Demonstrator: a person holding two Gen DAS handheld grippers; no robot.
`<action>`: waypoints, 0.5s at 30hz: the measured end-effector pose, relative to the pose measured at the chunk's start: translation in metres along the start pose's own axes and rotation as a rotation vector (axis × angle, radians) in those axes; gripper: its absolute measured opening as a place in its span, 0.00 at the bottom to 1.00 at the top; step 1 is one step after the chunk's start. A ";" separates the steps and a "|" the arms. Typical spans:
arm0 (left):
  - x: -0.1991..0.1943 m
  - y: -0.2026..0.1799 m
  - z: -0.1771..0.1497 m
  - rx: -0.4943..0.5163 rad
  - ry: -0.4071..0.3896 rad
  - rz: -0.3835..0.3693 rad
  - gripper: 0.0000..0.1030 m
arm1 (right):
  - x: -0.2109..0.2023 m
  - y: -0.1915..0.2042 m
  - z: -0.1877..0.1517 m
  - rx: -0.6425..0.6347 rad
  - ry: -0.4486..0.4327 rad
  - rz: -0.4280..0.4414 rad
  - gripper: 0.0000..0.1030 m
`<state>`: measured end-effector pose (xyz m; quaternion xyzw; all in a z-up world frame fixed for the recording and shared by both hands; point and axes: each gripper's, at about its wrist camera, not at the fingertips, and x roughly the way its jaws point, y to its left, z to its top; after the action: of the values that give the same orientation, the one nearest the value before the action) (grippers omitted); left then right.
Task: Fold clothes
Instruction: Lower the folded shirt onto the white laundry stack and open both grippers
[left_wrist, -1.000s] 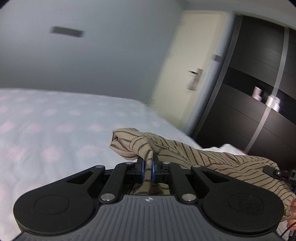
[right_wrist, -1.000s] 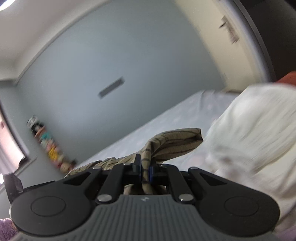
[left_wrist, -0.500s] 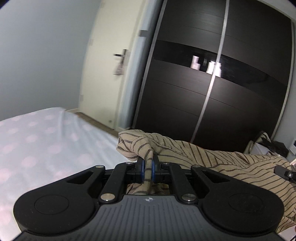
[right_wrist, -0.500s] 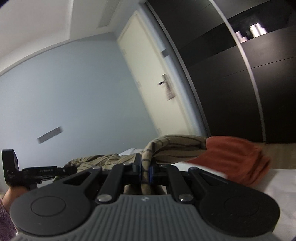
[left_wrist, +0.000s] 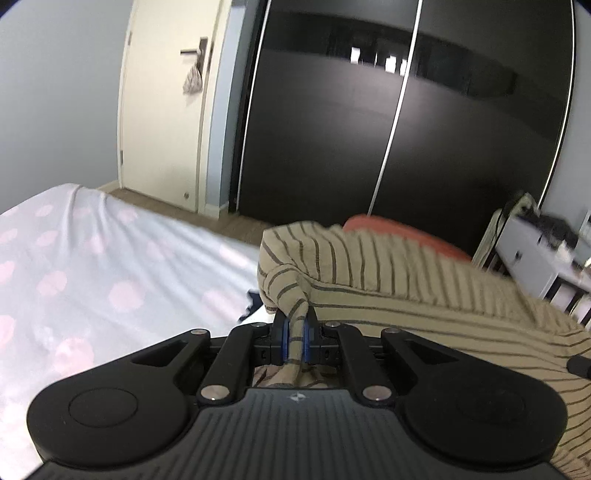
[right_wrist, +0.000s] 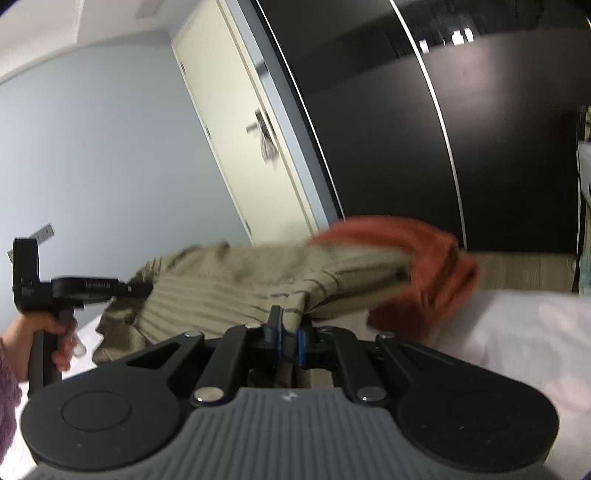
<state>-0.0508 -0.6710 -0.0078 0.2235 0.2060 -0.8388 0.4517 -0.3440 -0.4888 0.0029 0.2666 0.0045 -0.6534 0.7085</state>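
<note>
Both jaws clenched on the striped shirt (left_wrist: 388, 273), left gripper (left_wrist: 294, 334) and right gripper (right_wrist: 287, 338) pinching separate bunches, cloth hanging over the bed (left_wrist: 92, 266). Best: keep it taut, lower evenly, clear the red garment (right_wrist: 413, 266).

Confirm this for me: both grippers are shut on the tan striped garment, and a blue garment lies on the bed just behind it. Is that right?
Not quite. The garment behind the tan striped garment is rust-orange, not blue, as the right wrist view shows. The rest holds: the left gripper and the right gripper both have their jaws shut on the striped cloth above the bed.
</note>
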 end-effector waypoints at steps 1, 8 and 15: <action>0.003 0.001 -0.001 0.010 0.013 0.004 0.05 | 0.004 -0.002 -0.004 0.006 0.015 0.003 0.08; 0.027 0.008 -0.011 0.024 0.105 0.040 0.04 | 0.022 -0.021 -0.028 0.064 0.109 0.002 0.08; 0.010 0.002 -0.002 0.056 0.105 0.076 0.14 | 0.011 -0.020 -0.026 0.040 0.131 0.006 0.17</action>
<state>-0.0543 -0.6779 -0.0151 0.2874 0.1975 -0.8135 0.4654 -0.3520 -0.4891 -0.0310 0.3229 0.0371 -0.6324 0.7031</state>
